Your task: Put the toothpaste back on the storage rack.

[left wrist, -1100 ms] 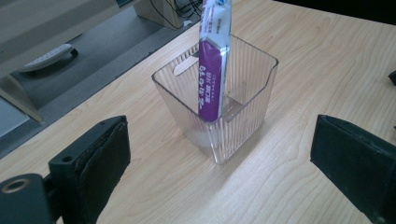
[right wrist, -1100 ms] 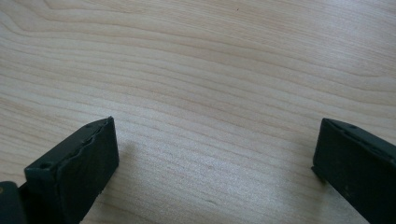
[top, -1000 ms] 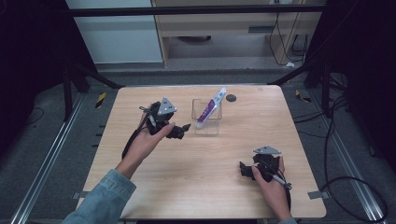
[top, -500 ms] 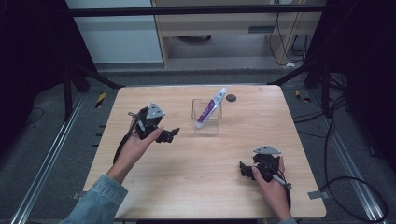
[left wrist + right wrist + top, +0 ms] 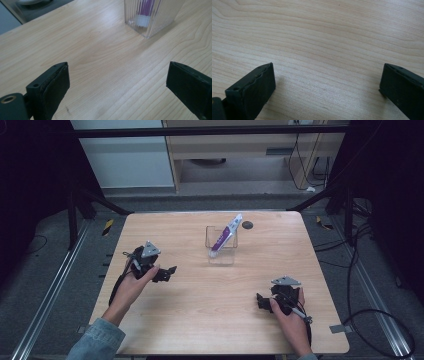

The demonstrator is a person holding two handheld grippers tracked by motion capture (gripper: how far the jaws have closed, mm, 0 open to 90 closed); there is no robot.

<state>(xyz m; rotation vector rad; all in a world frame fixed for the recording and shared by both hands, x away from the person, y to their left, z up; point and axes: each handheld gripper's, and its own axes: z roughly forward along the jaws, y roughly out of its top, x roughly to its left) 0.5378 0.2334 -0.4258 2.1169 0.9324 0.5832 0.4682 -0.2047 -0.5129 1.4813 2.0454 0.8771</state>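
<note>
A clear ribbed plastic cup stands at the middle back of the wooden table with a purple and white tube leaning in it. My left gripper rests at the left of the table, open, its jaws empty and pointing toward the cup, which stands well ahead. My right gripper lies near the front right, open with bare wood between its jaws. The tube's white cap shows through the cup wall.
A small dark round disc lies on the table behind the cup. Black frame bars and cables surround the table. The floor beyond is grey carpet, with cabinets at the back.
My left gripper has drawn back from the cup toward the table's left and front. The right gripper has stayed where it was.
</note>
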